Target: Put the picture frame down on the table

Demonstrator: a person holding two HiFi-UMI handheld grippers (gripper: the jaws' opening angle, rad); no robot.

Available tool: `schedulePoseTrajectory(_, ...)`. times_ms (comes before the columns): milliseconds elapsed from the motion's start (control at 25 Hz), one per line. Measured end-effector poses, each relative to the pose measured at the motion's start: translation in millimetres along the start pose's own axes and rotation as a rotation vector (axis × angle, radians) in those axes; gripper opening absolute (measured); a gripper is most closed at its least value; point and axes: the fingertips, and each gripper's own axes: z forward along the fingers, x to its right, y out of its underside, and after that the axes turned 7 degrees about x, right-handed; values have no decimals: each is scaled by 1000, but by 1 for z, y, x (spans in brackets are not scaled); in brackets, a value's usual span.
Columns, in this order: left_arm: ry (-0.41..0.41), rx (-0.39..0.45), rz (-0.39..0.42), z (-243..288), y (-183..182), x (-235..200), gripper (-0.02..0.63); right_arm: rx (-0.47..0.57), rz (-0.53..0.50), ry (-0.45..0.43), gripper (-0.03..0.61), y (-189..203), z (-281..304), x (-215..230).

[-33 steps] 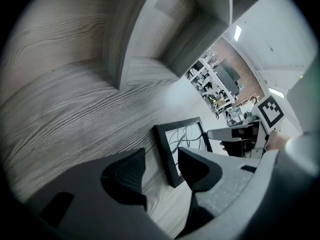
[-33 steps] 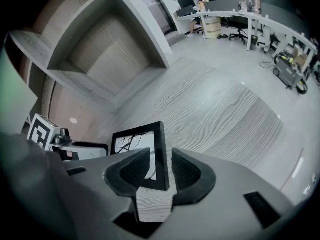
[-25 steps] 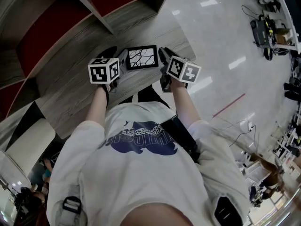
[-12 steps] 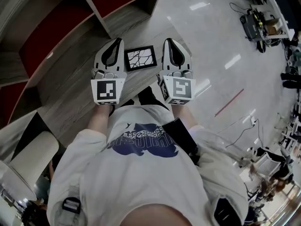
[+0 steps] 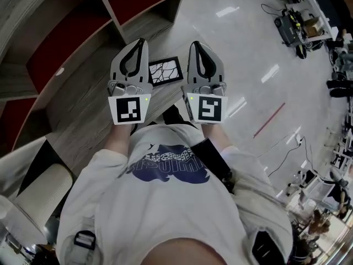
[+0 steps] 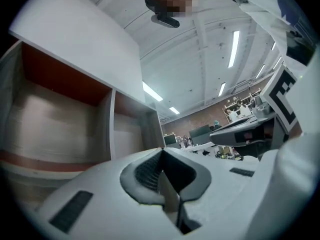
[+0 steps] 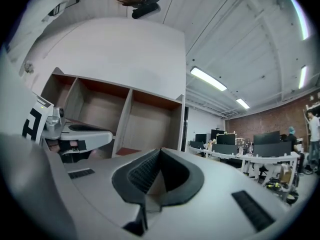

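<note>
The picture frame [image 5: 165, 70], black with a white crackle-pattern picture, lies flat on the wood-grain table [image 5: 94, 104], with no gripper touching it. My left gripper [image 5: 136, 42] is held up above the frame's left side, and my right gripper [image 5: 197, 44] above its right side. Both are tilted up towards the head camera, marker cubes nearest me. In the left gripper view the jaws [image 6: 161, 151] meet with nothing between them. The right gripper view shows the same [image 7: 160, 151]. Both look out at shelves and ceiling, so the frame is hidden from them.
A wooden shelf unit with red back panels [image 5: 66, 32] stands behind and left of the table. Glossy floor [image 5: 248, 48] lies to the right, with desks and equipment [image 5: 292, 26] beyond. A white seat [image 5: 38, 186] sits at lower left.
Both grippers have come away from the frame's sides, risen and tilted up towards the camera. The frame stays flat on the table.
</note>
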Motion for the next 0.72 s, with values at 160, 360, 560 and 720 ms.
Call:
schedulePoseTrajectory(160, 11, 19, 31, 3, -8, -3, 8, 46, -5, 0, 0, -12, 2, 1)
schedulePoseTrajectory(360, 27, 25, 63, 8, -9, -3, 8, 36, -16, -5, 0, -12, 5, 4)
schedulePoseTrajectory(560, 9, 33, 43, 14, -9, -10, 8, 45, -31, 14, -2, -16, 13, 7)
schedulePoseTrajectory(720, -8, 45, 2, 15, -8, -10, 8, 36, -79, 37, -2, -16, 12, 9)
